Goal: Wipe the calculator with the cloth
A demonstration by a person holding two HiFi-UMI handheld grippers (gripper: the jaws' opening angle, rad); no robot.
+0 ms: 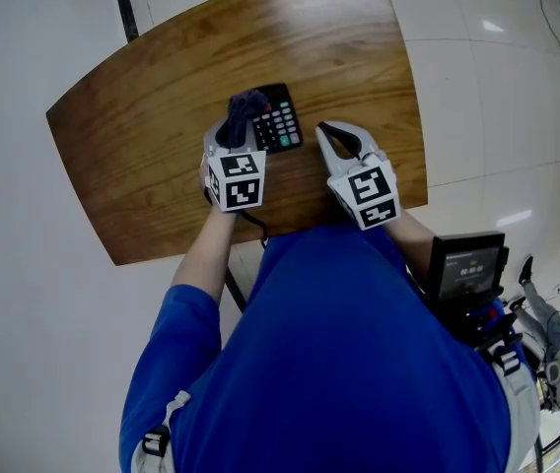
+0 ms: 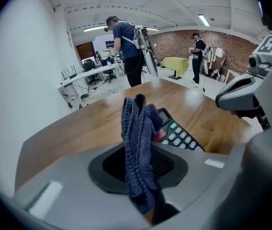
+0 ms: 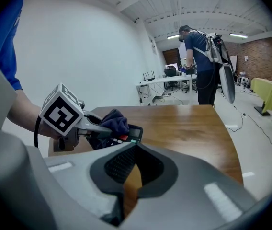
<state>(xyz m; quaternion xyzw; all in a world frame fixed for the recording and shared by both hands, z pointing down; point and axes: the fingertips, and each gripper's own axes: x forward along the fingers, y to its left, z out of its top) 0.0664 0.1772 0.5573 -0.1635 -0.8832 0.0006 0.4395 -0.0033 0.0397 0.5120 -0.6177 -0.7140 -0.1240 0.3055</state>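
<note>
Left gripper (image 1: pixel 238 124) clenched on the cloth (image 1: pixel 247 104); in the left gripper view the dark blue knit cloth (image 2: pixel 138 147) stands pinched upright between my two pads, its loose end bunched above them.

Calculator (image 1: pixel 280 124) lies flat on the wooden table (image 1: pixel 132 126), near the table's middle, black with pale keys, one red key and one green key; its screen end points to the far side.

The cloth bunch covers the calculator's left part; from the right gripper view it (image 3: pixel 112 122) seems to press on the calculator (image 3: pixel 131 134) beside the screen, though I cannot tell how firmly.

Right gripper (image 1: pixel 343 134) released; jaws apart, only bare table showing in the gap between them, nothing held; it sits just to the right of the calculator, not touching it, near the table's near edge.

Both marker cubes face up toward my head; my blue sleeves run back from them.

White tiled floor (image 1: pixel 477 77) around the table; far across the room, a person with a backpack (image 2: pixel 126 47) stands at a white desk (image 2: pixel 85 75); brick wall (image 2: pixel 184 42) further right.
</note>
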